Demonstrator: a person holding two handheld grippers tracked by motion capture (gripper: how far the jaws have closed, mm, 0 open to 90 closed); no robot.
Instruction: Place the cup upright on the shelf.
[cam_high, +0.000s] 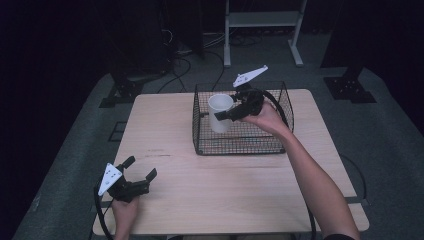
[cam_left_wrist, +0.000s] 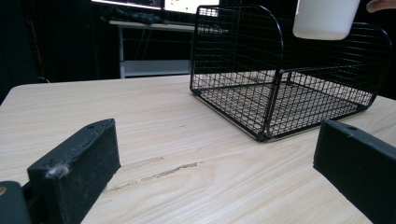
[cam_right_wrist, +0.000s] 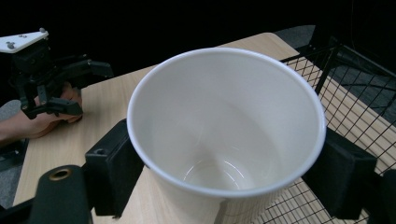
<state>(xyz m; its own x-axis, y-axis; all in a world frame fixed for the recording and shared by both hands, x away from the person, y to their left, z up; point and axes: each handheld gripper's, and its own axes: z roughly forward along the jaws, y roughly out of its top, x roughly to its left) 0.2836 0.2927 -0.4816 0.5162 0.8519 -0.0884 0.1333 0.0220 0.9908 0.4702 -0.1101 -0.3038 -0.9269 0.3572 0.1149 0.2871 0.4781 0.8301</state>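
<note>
An empty white cup (cam_high: 219, 104) hangs upright over the black wire basket (cam_high: 240, 150), held up near the basket's rim. My right gripper (cam_high: 226, 113) is shut on the cup, and in the right gripper view a jaw presses on each side of the cup (cam_right_wrist: 224, 130) just under its rim. From the left gripper view the cup's bottom (cam_left_wrist: 324, 21) floats well above the basket's floor (cam_left_wrist: 280, 100). My left gripper (cam_high: 141, 167) rests open at the table's front left, with nothing between its fingers (cam_left_wrist: 77, 170).
The basket stands on the far middle of the wooden table (cam_high: 225, 190). A scuff mark (cam_left_wrist: 163, 170) lies on the wood ahead of the left gripper. A white shelf frame (cam_high: 262, 22) and cables lie on the floor beyond the table.
</note>
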